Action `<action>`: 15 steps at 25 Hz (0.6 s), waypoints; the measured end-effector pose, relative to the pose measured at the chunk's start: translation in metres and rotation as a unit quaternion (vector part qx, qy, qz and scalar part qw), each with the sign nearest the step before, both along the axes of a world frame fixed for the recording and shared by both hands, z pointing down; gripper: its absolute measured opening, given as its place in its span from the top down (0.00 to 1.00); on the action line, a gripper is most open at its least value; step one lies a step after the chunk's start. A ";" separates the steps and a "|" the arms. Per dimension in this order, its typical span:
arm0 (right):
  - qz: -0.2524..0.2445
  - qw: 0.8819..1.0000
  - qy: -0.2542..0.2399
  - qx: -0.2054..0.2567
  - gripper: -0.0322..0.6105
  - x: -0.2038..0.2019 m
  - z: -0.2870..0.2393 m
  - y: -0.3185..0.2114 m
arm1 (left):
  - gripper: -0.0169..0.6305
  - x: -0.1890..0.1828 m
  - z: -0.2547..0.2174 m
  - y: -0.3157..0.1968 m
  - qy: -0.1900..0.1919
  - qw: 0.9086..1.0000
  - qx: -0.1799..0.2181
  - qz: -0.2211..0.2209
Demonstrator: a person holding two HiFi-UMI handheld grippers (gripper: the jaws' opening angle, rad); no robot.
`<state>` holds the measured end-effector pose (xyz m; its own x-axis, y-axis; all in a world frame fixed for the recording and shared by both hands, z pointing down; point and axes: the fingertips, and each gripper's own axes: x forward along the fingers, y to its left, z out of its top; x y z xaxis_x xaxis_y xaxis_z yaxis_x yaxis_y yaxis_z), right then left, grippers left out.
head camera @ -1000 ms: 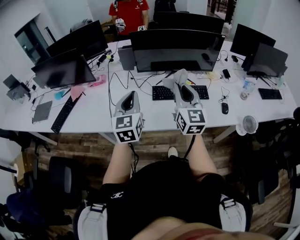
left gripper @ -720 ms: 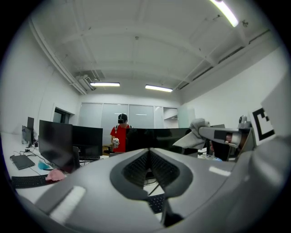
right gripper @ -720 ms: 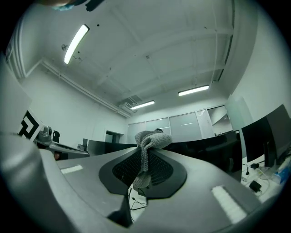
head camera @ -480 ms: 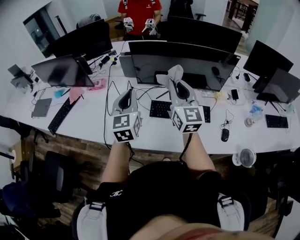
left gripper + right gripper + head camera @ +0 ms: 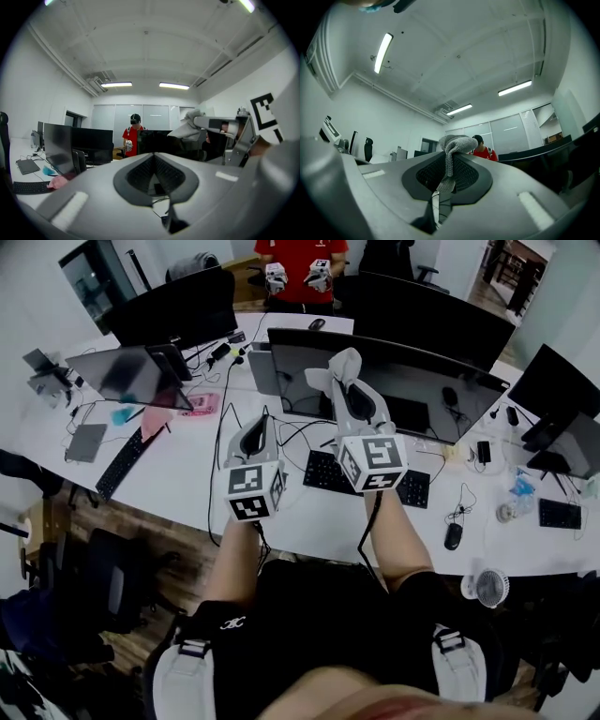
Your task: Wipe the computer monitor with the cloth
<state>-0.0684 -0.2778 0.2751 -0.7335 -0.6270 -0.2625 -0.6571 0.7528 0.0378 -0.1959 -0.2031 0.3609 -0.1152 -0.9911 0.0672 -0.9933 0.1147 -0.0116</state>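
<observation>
**Lay the cloth flat on the screen**

Head view: the right gripper (image 5: 345,381) holds the cloth (image 5: 339,365) near the monitor (image 5: 427,381) on the table (image 5: 187,470). Press gently and sweep evenly.

Left gripper view: the left gripper's (image 5: 154,176) fingers are closed and empty.

Right gripper view: the fingers pinch the cloth.

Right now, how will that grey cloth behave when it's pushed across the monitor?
Probably floppy: the cloth bunches and droops where the right hand-held gripper pinches it. Its knitted weave suggests it should drag rather than slip on the monitor.
</observation>
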 end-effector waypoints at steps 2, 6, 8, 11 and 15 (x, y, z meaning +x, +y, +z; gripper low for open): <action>-0.002 1.000 0.001 0.004 0.90 -0.011 -0.005 -0.012 | 0.90 -0.007 -0.003 -0.009 -0.003 1.000 0.001 -0.001; -0.006 1.000 0.002 0.012 0.90 -0.032 -0.013 -0.031 | 0.90 -0.026 -0.004 -0.021 0.001 1.000 0.003 -0.007; -0.006 1.000 0.005 0.016 0.90 -0.043 -0.015 -0.038 | 0.90 -0.038 -0.003 -0.023 0.003 1.000 0.004 -0.011; -0.007 1.000 0.007 0.022 0.90 -0.060 -0.022 -0.047 | 0.90 -0.055 0.000 -0.025 0.007 1.000 0.001 -0.017; -0.003 0.999 0.013 0.035 0.90 -0.085 -0.035 -0.063 | 0.90 -0.073 0.001 -0.029 0.006 1.000 0.002 -0.019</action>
<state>-0.1535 -0.3404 0.2402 -0.7436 -0.6036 -0.2876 -0.6513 0.7512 0.1075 -0.2688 -0.2320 0.3618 -0.1514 -0.9863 0.0653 -0.9884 0.1518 0.0007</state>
